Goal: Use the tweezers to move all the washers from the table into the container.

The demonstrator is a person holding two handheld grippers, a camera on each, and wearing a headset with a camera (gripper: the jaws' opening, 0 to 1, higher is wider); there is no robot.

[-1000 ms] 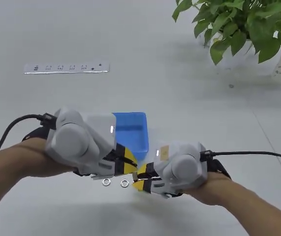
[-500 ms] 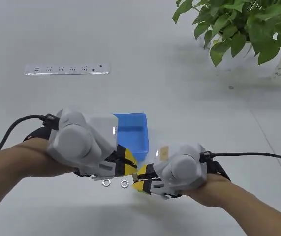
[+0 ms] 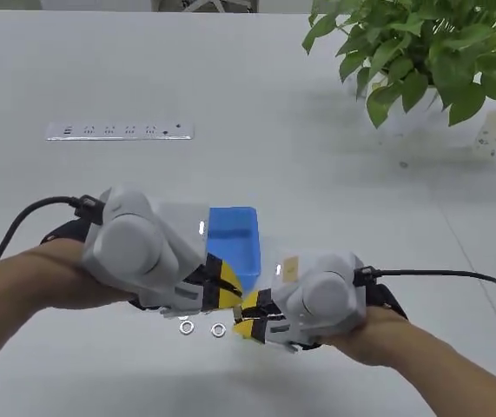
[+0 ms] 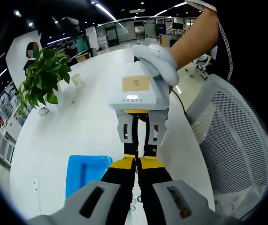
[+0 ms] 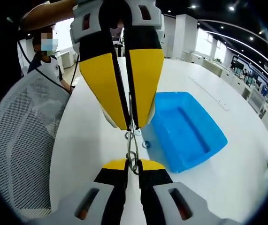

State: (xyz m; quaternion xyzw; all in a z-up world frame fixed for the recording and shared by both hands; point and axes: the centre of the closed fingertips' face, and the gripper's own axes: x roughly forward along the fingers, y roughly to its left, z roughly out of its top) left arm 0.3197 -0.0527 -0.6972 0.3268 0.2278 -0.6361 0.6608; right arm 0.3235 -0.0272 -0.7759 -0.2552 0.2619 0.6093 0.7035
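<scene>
Both grippers meet nose to nose by the near edge of the table, and the tweezers are strung between them. The right gripper has its jaws pinched narrow on one end of that thin metal strip, and the left gripper looks closed down tight on the other end. The washers lie flat on the table just under the two noses, one more right beside the first, on the near side of the blue container. The container sits just beyond them, and it looks empty inside. My read is that these rings are tiny, light, hard and slick, and lying flat they give no lip to catch. The tweezers are springy and will twist if held off-centre. Better to pinch a washer across its rim, or thread one tip through the hole.
</scene>
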